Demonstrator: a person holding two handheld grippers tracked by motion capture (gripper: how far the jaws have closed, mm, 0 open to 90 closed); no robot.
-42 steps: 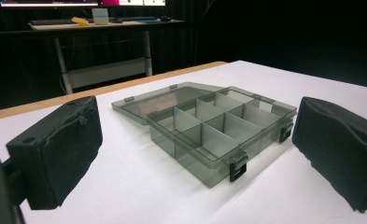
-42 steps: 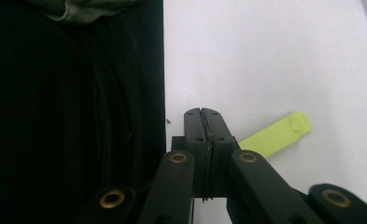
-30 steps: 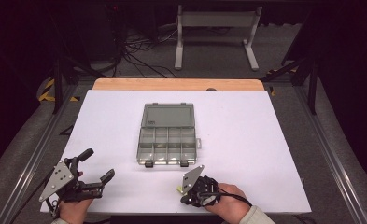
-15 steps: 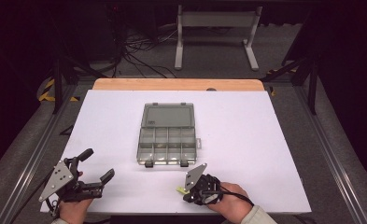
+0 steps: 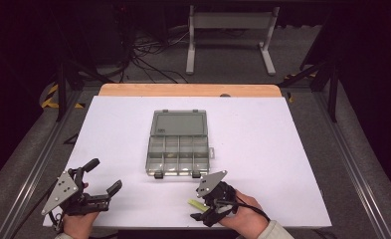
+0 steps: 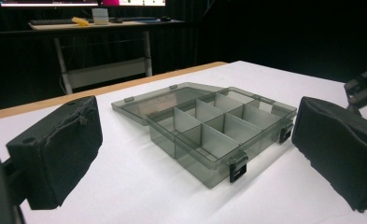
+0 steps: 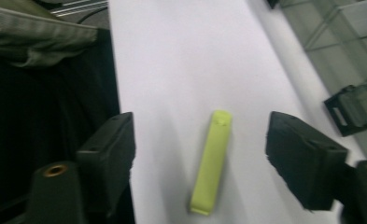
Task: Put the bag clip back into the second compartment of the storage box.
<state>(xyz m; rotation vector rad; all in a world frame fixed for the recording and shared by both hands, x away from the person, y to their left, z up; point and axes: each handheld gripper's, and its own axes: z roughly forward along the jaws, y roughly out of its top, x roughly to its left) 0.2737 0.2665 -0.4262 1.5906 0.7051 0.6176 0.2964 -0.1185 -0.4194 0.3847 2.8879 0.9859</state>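
both hand-held grippers wide, box open at centre

your left hand-held gripper (image 5: 101, 178) sits at the near left of the white table (image 5: 292, 149), jaws spread wide and holding nothing; its own view faces the open grey compartment box (image 6: 209, 126). that box (image 5: 178, 144) lies mid-table, lid folded flat behind it. your right hand-held gripper (image 7: 202, 149) is near the front edge, jaws wide apart with the yellow-green strip (image 7: 212, 161) lying flat on the table between them, touching neither. from above, the strip (image 5: 197, 203) is just beside the right hand-held gripper.
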